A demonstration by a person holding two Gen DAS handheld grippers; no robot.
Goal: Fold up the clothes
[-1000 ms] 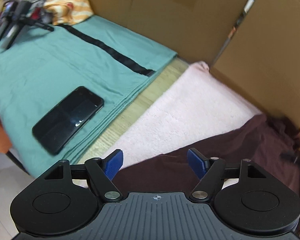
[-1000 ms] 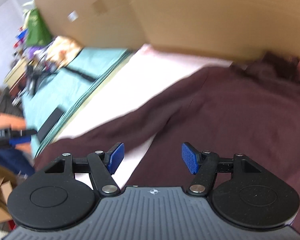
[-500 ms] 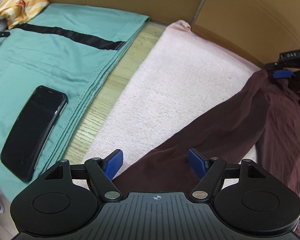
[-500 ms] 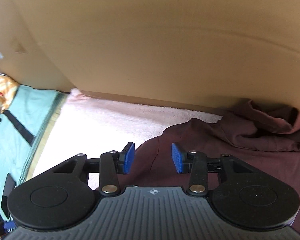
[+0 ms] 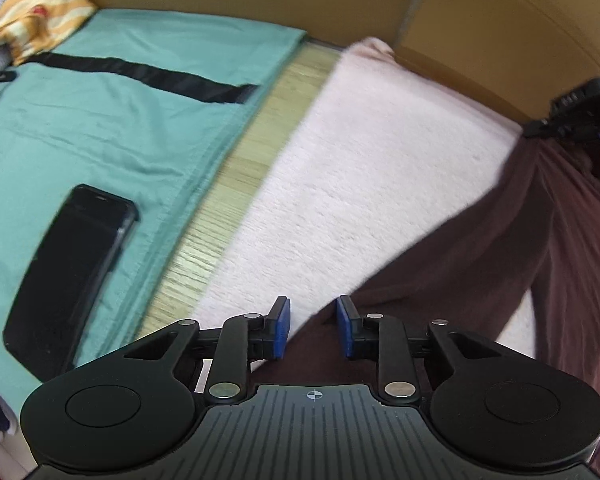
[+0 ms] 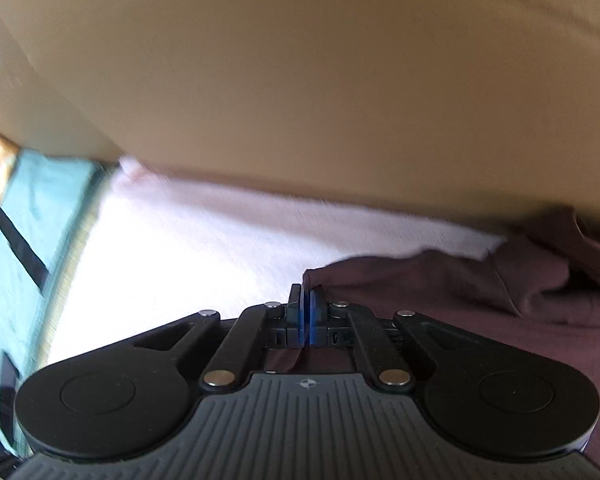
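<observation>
Right gripper (image 6: pixel 305 312): jaws pressed together on the near-left edge of the maroon garment (image 6: pixel 480 304), which lies on the pink towel (image 6: pixel 188 248). Left gripper (image 5: pixel 313 330): jaws just been closing, a gap remaining, garment edge between, not yet pinched. Step: grasping the edge; next, finish the left pinch, then lift both together

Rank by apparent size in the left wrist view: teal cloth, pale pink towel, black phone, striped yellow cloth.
1. Teal cloth and pale pink fluffy towel: alike, not ranked.
2. Flat black phone.
3. Striped yellow cloth, farthest away, so unsure.

Matt maroon cloth garment (image 5: pixel 500 248) on fluffy pink towel (image 5: pixel 364 168); glossy black phone (image 5: pixel 72 276); pale wood-grain tabletop (image 5: pixel 236 184).
</observation>
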